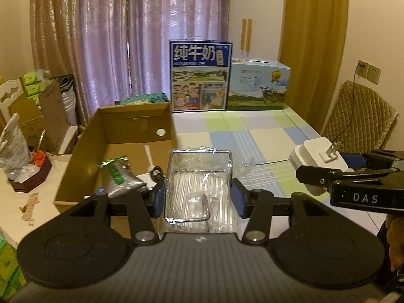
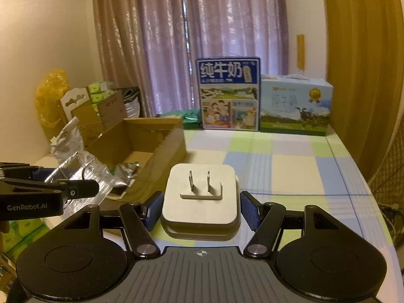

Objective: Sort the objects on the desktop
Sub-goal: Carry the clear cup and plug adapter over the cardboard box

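In the left wrist view my left gripper (image 1: pixel 199 199) is shut on a chrome wire rack in clear plastic wrap (image 1: pixel 199 174), its blue pads pressing both sides. It hovers at the near right corner of an open cardboard box (image 1: pixel 83 156). Inside the box lie a silver-green pouch (image 1: pixel 121 176), a white spoon-like piece (image 1: pixel 149 156) and a black cable. At the right, my right gripper (image 1: pixel 328 166) holds a white plug charger (image 1: pixel 310 151). The right wrist view shows that gripper (image 2: pixel 200 209) shut on the charger (image 2: pixel 199 181), prongs facing away. The left gripper (image 2: pixel 65 180) with the wrapped rack (image 2: pixel 85 166) is beside the box (image 2: pixel 166 151).
A checked cloth (image 1: pixel 252 136) covers the table. Two milk cartons (image 1: pixel 200 75) (image 1: pixel 257 85) stand at the back edge before the curtain. A padded chair (image 1: pixel 358 116) is at the right. At the left are a dark red box (image 1: pixel 30 174), bags and tissue packs.
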A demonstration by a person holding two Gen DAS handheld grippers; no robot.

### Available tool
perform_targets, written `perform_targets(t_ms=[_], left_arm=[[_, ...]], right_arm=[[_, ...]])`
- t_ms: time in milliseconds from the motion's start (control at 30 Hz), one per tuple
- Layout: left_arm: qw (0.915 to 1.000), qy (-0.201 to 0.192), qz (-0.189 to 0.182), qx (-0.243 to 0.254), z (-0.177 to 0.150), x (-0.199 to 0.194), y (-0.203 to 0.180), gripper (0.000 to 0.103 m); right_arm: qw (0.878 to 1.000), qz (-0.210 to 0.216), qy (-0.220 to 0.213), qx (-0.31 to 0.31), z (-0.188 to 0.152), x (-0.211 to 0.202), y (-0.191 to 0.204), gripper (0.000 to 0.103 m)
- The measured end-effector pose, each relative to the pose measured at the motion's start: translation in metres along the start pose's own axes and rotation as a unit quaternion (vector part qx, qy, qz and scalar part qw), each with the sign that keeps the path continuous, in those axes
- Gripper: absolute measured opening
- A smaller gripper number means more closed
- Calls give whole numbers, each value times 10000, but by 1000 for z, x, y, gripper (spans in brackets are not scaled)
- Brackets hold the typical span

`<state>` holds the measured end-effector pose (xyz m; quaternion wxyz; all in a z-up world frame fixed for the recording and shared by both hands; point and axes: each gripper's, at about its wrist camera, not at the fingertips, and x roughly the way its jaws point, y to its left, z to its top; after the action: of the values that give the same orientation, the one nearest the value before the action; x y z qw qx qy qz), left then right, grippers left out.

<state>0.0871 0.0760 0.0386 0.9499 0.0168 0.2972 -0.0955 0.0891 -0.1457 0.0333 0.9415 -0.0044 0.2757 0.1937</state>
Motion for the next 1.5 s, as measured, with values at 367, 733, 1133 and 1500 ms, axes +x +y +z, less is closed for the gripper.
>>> perform_targets(t_ms=[367,733,1133,1500], left_arm=[[9994,73,284,-210,-3,-3,38,47],[9987,127,429,-243,-4,3,62,47],[9984,152,482,-248,0,8,83,47],[9978,210,569,-276,13,25,115,47]], right_arm=[[9995,288,42,-159,12,19,29,63],[9985,463,140,-252,15,41,51,63],[9973,604,173,-379,25,61,69,63],[9962,682,215,-487,39,92,80,63]])
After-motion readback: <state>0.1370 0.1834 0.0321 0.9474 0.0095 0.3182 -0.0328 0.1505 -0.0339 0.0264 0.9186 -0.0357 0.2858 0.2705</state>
